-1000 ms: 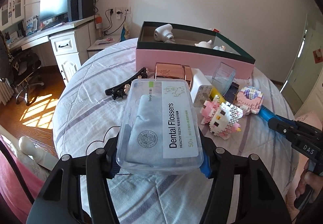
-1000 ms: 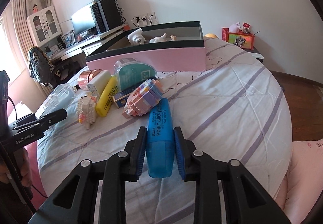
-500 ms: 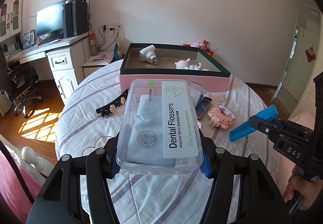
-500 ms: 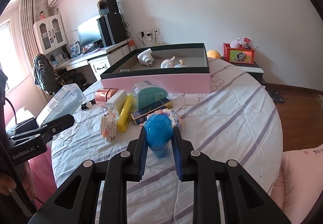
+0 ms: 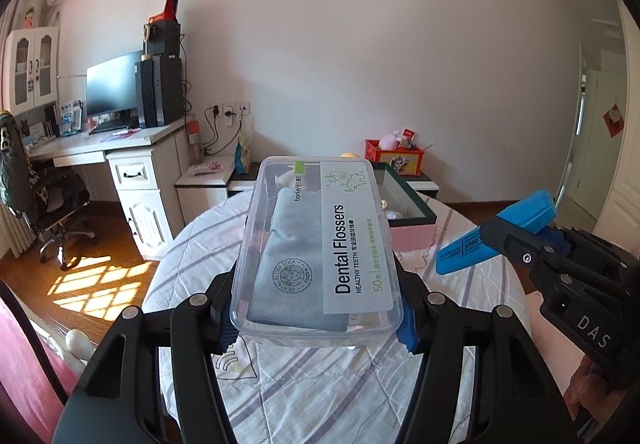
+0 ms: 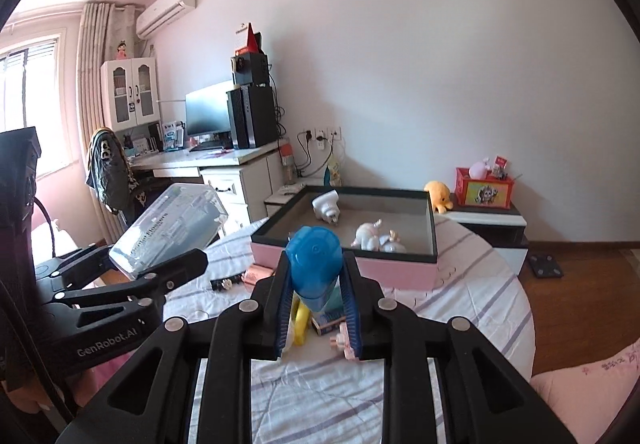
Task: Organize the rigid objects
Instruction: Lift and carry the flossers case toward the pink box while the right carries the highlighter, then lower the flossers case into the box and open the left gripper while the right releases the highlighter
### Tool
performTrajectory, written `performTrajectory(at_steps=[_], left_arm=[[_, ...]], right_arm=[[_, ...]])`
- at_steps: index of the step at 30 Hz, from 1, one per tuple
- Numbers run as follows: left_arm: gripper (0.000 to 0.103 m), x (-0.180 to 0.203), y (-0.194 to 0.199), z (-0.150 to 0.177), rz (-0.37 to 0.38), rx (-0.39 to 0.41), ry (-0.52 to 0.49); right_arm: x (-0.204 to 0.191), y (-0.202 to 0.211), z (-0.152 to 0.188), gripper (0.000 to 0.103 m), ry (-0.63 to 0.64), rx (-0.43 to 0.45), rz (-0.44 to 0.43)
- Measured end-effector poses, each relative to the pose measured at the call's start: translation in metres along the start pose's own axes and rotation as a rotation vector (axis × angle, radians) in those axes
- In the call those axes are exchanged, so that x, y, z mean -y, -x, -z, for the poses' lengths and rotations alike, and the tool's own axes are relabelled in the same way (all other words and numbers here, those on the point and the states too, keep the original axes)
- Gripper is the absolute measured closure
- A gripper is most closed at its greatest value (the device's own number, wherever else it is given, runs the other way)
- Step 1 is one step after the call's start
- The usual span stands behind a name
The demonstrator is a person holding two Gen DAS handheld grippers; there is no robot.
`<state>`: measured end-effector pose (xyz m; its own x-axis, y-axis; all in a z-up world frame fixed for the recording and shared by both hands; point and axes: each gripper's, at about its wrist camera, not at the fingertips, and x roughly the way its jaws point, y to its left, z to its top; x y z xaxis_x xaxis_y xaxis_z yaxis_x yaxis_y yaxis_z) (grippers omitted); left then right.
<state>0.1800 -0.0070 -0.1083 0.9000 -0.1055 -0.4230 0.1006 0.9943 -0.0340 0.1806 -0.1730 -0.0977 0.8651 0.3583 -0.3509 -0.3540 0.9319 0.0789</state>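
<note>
My left gripper (image 5: 316, 324) is shut on a clear plastic box of dental flossers (image 5: 320, 252), held lengthwise above the round table. To its right, my right gripper (image 5: 560, 272) grips a blue highlighter (image 5: 472, 248). In the right wrist view the right gripper (image 6: 316, 284) is shut on the highlighter (image 6: 316, 264), cap end pointing forward. The flosser box (image 6: 172, 228) and left gripper (image 6: 120, 284) are at the left. Ahead stands the pink open box (image 6: 348, 268) with a dark rim, holding a white adapter (image 6: 326, 206) and a white figurine (image 6: 370, 236).
Under the right gripper lie a yellow tube (image 6: 300, 324), a pink block toy (image 6: 344, 344), a rose-gold item (image 6: 256, 274) and a black hair clip (image 6: 226, 282). The striped tablecloth (image 6: 472, 308) is bare on the right. A white desk (image 5: 132, 164) stands beyond the table.
Both grippers rose above the table and tilted up, each keeping its item. The highlighter came off the cloth; the loose items dropped low in both views.
</note>
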Motion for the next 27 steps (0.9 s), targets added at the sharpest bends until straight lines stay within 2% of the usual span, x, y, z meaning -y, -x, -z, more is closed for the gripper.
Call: performTrajectory(at_steps=[7,15,20,27], left_arm=[[0.042,0.005,0.015,-0.013,-0.027,0.062,-0.017],[0.042,0.003,0.003,-0.026,-0.036,0.073,-0.026],[0.042,0.004,-0.02,-0.039,-0.063,0.078,-0.046],[0.042,0.0,-0.083,-0.065,-0.078,0.053,-0.077]], right_arm=[[-0.008,-0.003,-0.013,0.08,0.021,0.012,-0.017],[-0.003,-0.014,-0.024,0.08,0.029,0.01,-0.013],[0.006,-0.035,-0.039,0.08,0.041,0.01,-0.003],[0.03,-0.089,-0.06,0.08,0.059,-0.024,0.03]])
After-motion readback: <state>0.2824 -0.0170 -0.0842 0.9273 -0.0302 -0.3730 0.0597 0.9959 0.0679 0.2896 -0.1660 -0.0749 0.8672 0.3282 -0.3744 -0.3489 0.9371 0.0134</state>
